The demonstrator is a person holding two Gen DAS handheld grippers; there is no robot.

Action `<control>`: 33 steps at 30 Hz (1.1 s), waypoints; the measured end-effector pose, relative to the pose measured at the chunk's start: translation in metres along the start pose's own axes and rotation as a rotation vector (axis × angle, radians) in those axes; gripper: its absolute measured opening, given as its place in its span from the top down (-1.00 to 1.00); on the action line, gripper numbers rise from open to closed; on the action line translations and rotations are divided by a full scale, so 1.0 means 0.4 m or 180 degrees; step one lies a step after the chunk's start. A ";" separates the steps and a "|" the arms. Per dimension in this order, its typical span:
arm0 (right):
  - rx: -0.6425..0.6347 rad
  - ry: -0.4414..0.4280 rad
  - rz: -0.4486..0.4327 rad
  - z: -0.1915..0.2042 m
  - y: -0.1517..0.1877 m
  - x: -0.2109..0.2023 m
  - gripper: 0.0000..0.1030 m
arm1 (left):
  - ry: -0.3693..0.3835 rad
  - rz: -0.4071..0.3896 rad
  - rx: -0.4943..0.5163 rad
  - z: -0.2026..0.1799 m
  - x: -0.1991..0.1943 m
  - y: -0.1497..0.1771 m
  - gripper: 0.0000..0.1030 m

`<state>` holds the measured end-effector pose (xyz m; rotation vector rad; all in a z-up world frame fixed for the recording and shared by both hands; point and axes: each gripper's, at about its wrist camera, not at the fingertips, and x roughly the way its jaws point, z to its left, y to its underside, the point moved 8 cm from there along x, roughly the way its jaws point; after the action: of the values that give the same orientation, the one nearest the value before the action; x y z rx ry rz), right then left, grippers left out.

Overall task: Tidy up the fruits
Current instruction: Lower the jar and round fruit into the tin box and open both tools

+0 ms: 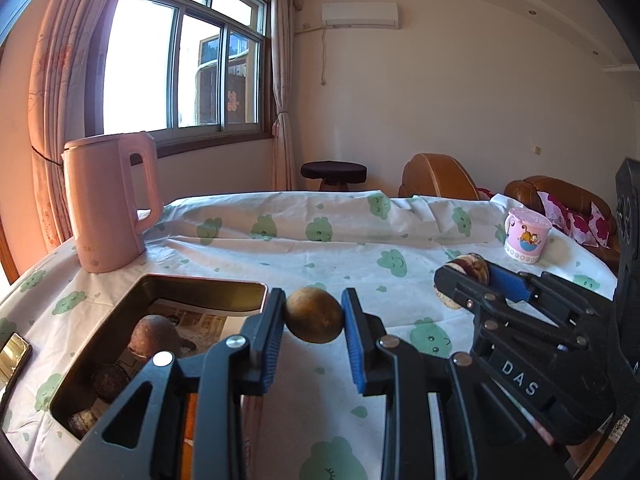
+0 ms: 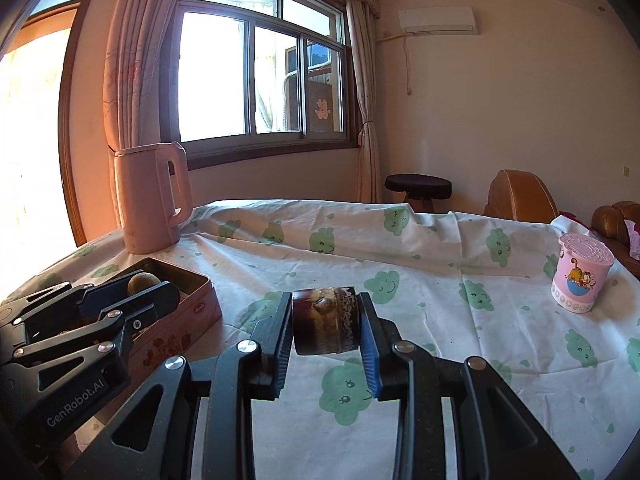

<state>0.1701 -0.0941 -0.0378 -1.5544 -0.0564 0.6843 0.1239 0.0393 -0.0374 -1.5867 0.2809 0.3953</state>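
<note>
Landmark: the open tin box on the cloud-print tablecloth, in front of the pink kettle.

Progress, as a judgement: partly done. The box already holds several dark, roundish fruits; a reddish-brown one sits mid-box, with two smaller dark ones nearer the box's close end. Exact kinds are hard to tell in the shadow. Two more fruits are in the air, one per gripper, neither yet in the box. No loose fruit shows on the cloth beside the box in either view.

Left gripper: clamped narrow on a round tan-brown fruit, blue pads pressing both sides. The fruit sits at the fingertips, off the cloth, just past the box's right-hand rim. From the right wrist view this same fruit reads as right at the box's near rim or just over it; which, I cannot tell.

Right gripper: closed on a dark maroon fruit with a pale scuffed patch, held squarely between the pads. It hangs above the cloth, clear of the box on the side toward the pink lidded cup, which stands well apart from the box.

Left to do, by my reading: lower both held fruits into the box, the left one first since it is nearest.
</note>
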 end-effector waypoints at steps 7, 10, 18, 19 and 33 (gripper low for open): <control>-0.0037 -0.0290 0.0067 0.097 -0.007 0.020 0.37 | -0.0152 0.0044 -0.0076 0.097 -0.021 0.006 0.42; -0.0068 -0.0404 0.0070 0.140 -0.013 0.019 0.37 | -0.0216 0.0043 -0.0114 0.145 -0.034 0.004 0.42; -0.0195 -0.0658 0.0066 0.249 -0.026 0.004 0.37 | -0.0467 0.0047 -0.0268 0.284 -0.060 0.005 0.42; -0.0210 -0.0687 0.0072 0.262 -0.027 0.002 0.37 | -0.0500 0.0057 -0.0290 0.300 -0.062 0.007 0.42; -0.0392 -0.0899 0.0188 0.389 0.009 0.000 0.37 | -0.0593 0.0242 -0.0391 0.373 -0.039 0.048 0.42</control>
<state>0.0991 0.0442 -0.0328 -1.5718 -0.2686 0.9589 0.0900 0.1860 -0.0525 -1.6492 0.1768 0.6255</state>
